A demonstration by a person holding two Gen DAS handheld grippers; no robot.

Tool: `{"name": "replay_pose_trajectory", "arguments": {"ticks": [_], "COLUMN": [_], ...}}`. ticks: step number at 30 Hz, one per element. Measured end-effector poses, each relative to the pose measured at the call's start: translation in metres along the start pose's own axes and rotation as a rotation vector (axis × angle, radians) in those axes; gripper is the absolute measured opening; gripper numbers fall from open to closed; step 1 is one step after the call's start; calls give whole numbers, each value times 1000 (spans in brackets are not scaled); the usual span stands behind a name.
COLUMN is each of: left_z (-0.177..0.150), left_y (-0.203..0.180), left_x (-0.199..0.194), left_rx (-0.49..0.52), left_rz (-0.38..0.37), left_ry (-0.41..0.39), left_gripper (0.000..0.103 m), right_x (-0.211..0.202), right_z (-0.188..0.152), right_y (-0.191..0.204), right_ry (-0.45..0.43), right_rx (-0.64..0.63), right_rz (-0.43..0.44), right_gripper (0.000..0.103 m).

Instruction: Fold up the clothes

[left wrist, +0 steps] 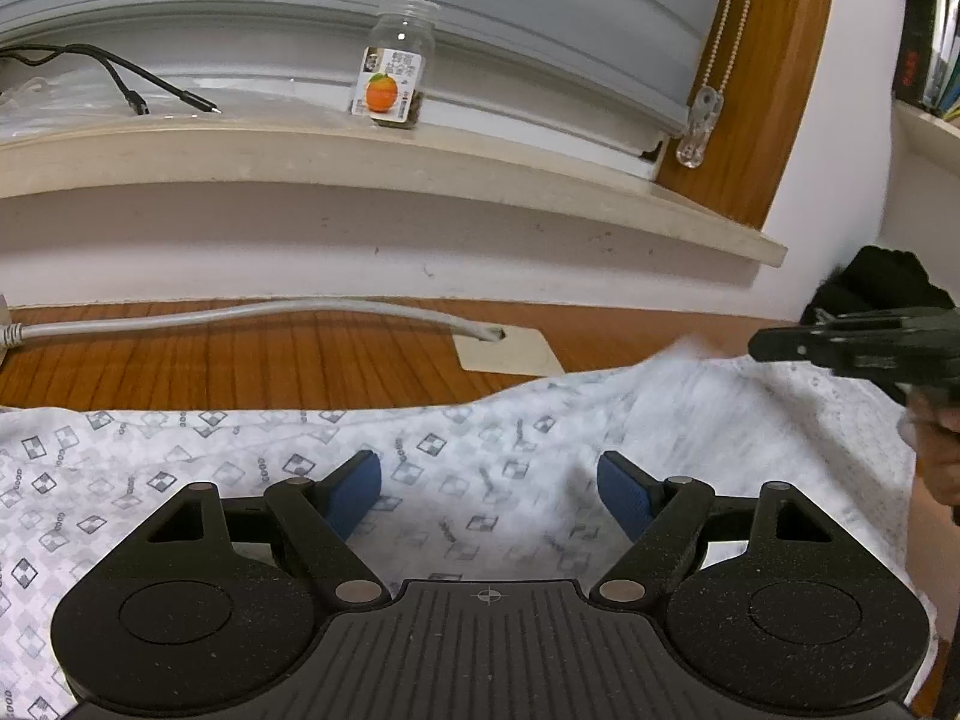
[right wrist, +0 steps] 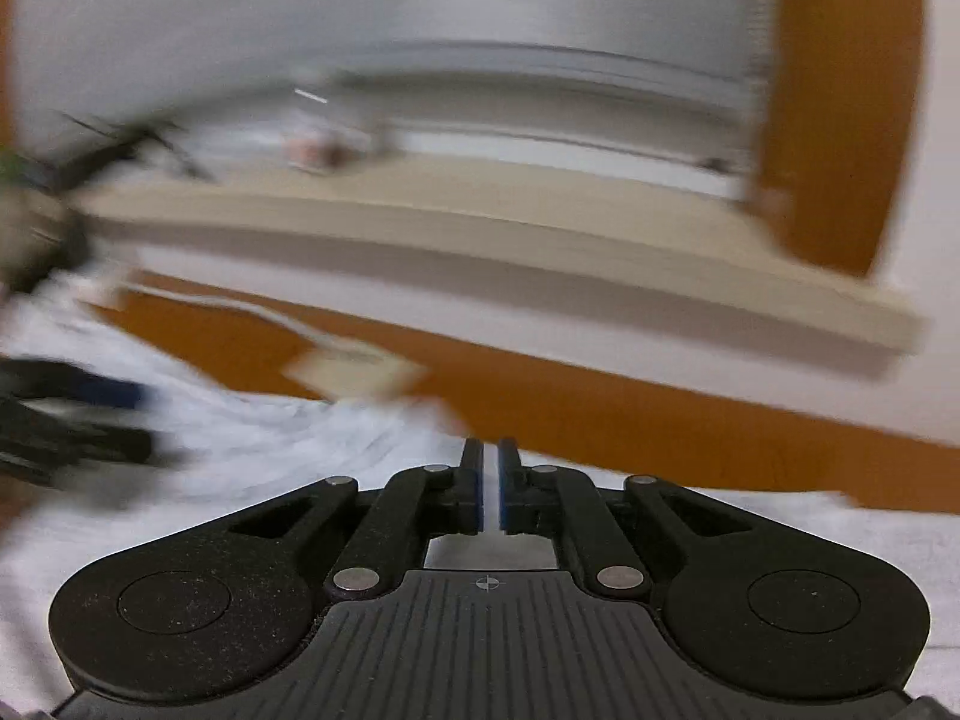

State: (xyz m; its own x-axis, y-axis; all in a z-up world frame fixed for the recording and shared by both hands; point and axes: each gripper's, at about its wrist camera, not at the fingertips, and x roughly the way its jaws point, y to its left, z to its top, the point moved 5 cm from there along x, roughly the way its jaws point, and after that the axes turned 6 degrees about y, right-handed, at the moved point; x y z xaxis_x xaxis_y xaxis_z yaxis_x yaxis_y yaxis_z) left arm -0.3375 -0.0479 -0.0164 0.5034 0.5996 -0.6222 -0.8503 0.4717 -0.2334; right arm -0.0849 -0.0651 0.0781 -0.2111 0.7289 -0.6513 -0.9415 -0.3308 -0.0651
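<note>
A white garment [left wrist: 240,462] with a grey diamond print lies spread over the wooden table [left wrist: 240,366]. My left gripper [left wrist: 487,462] hovers over its middle with its blue pads wide apart and nothing between them. At the right edge of the left wrist view, my right gripper [left wrist: 759,348] reaches in sideways at the garment's raised far corner. In the blurred right wrist view my right gripper [right wrist: 491,447] has its jaws nearly together with a strip of the white garment [right wrist: 270,438] between the pads. The left gripper [right wrist: 90,414] is a dark blur at the left.
A window sill [left wrist: 420,162] runs behind the table with a clear jar [left wrist: 396,78] and black cables [left wrist: 138,84] on it. A grey cable [left wrist: 240,315] and a white card [left wrist: 510,351] lie on the wood. A dark bundle [left wrist: 882,282] and a hand [left wrist: 936,456] are at the right.
</note>
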Motion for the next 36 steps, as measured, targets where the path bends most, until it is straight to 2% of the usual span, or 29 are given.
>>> {"name": "replay_pose_trajectory", "arguments": {"ticks": [1, 5, 7, 10, 12, 15, 18, 21, 25, 33, 36], "left_z": [0, 1, 5, 13, 17, 19, 17, 11, 11, 13, 21], "left_y": [0, -11, -23, -52, -78, -117, -139, -135, -120, -122, -127], "left_x": [0, 4, -1, 0, 8, 32, 54, 76, 82, 86, 89], "left_rx": [3, 63, 104, 154, 225, 343, 433, 425, 334, 353, 390], "left_rz": [3, 46, 57, -15, -44, -64, -45, -33, -47, -30, -29], "left_ry": [1, 20, -21, -22, 0, 37, 53, 84, 108, 112, 106], "left_gripper": [82, 84, 83, 83, 83, 78, 75, 74, 75, 77, 75], "right_x": [1, -14, -27, -44, -56, -75, -89, -91, -92, -94, -95], "right_z": [-4, -27, -41, -60, -70, -84, -100, -119, -131, -139, -142], "right_y": [-4, -3, 6, 22, 33, 48, 58, 64, 62, 63, 66], "right_ry": [2, -3, 3, 13, 15, 6, 4, 10, -18, -88, -102], "right_rx": [14, 18, -3, -33, -43, -50, -50, -75, -64, -80, -86], "right_rz": [5, 83, 132, 187, 215, 248, 286, 293, 297, 283, 272], "right_gripper": [16, 16, 16, 16, 16, 16, 16, 16, 16, 17, 17]}}
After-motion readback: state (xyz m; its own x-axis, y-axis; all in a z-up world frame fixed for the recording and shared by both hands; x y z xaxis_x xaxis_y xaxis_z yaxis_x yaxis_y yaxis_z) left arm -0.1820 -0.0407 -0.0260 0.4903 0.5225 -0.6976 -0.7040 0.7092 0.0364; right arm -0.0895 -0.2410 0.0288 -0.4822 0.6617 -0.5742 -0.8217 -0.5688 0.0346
